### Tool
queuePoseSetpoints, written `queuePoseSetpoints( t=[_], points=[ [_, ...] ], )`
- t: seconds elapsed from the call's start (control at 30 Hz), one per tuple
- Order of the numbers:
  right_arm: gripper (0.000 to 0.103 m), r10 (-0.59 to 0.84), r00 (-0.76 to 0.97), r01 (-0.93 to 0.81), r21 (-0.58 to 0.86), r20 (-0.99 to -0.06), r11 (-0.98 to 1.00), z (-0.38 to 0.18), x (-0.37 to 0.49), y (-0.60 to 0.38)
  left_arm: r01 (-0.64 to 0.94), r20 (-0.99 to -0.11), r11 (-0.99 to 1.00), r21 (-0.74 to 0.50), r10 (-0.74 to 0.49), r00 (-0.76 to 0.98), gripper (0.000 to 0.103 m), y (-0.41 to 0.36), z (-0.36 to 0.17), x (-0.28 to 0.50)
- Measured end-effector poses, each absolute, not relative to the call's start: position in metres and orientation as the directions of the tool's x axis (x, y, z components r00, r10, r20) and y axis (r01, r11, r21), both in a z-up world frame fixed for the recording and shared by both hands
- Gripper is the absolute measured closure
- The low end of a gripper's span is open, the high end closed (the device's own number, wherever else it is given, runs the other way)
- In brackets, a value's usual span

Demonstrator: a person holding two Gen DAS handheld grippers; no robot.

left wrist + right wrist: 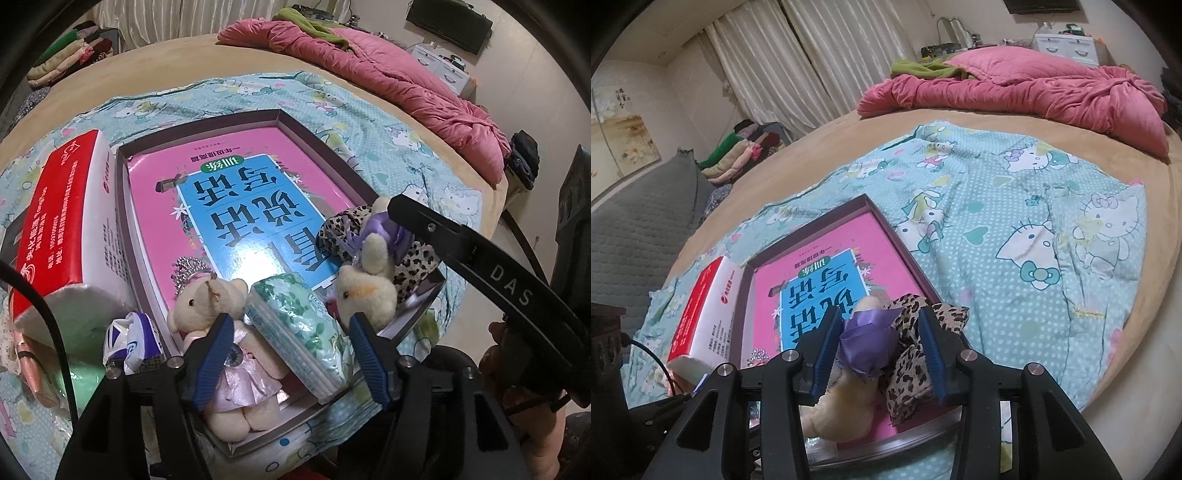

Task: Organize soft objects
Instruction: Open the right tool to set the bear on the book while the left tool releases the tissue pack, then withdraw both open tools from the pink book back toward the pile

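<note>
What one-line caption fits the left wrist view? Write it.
Left tool open over tissue pack, between two plush toys in the box.

Soft, even indoor light, glare on the glossy book cover [236, 221], strong fisheye bending and dark corners.

"DAS" on the right tongs' [402, 210] black arm.

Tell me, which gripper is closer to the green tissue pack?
Left. The left gripper has the green tissue pack between its open fingers. The right gripper sits further off, around the purple-dressed bear.
</note>
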State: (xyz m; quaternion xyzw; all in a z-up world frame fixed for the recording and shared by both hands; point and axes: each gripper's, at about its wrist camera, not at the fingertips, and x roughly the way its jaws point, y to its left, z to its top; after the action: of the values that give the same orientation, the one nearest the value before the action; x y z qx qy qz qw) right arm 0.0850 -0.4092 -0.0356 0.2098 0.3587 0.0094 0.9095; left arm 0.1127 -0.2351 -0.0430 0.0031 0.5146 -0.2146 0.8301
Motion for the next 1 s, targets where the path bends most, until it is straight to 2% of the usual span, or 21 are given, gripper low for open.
queuePoseSetpoints(
  t=[0.33,0.77,0.87,0.93,1.0],
  points=[
    [0.053,0.157,0.749,0.132,0.377,-0.643,0.917,-0.032,0.084,-0.408,0.346,-0.839,0.917,-0.196,-0.34,0.424,0.024,-0.228,-0.023,0.106],
    [0.043,0.136,0.761,0.125,0.349,-0.635,0.929,-0.027,0.082,-0.404,0.329,-0.814,0.93,-0.166,-0.318,0.486,0.021,-0.214,0.0,0.095],
    [0.038,0.128,0.767,0.125,0.342,-0.629,0.931,-0.025,0.08,-0.404,0.326,-0.812,0.932,-0.162,-0.313,0.493,0.02,-0.212,0.004,0.094],
    [0.03,0.111,0.772,0.13,0.327,-0.625,0.936,-0.022,0.079,-0.403,0.325,-0.81,0.932,-0.158,-0.311,0.497,0.019,-0.211,0.006,0.092],
    [0.029,0.103,0.778,0.13,0.319,-0.62,0.939,-0.019,0.077,-0.402,0.326,-0.808,0.933,-0.153,-0.308,0.502,0.019,-0.211,0.008,0.09]
  ],
)
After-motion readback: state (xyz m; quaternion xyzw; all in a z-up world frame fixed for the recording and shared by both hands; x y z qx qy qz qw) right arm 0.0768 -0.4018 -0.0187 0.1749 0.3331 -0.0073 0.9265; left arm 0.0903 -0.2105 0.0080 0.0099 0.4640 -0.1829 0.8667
